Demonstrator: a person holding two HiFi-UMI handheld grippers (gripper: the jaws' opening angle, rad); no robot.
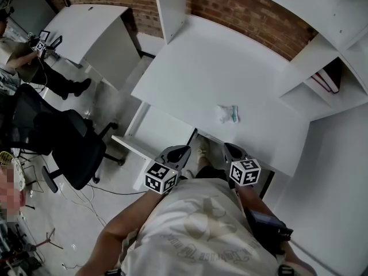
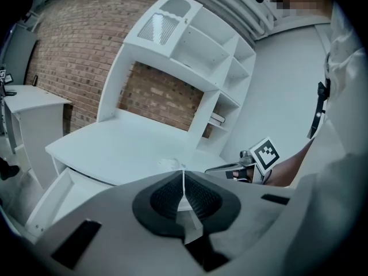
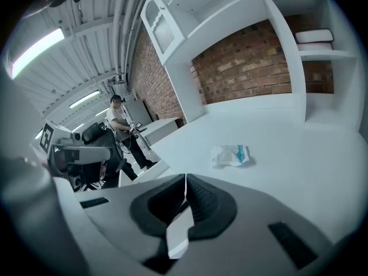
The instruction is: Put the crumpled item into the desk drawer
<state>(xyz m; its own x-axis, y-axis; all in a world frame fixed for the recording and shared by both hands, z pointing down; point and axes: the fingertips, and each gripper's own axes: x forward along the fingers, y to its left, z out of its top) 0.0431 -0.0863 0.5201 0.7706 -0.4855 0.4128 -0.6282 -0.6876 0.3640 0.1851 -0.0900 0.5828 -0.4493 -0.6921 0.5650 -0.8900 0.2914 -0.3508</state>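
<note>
The left gripper (image 1: 177, 153) and right gripper (image 1: 232, 152) hang at the front edge of the white desk (image 1: 195, 68), each with jaws pressed together on nothing. The crumpled white-and-teal wrapper (image 3: 230, 154) lies on the desktop ahead of the right gripper. The desk drawer (image 1: 164, 128) stands pulled out.

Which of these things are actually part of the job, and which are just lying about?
Part of the job: crumpled item, desk drawer, left tool, right tool.
Just lying about: office chair, book, second desk.
</note>
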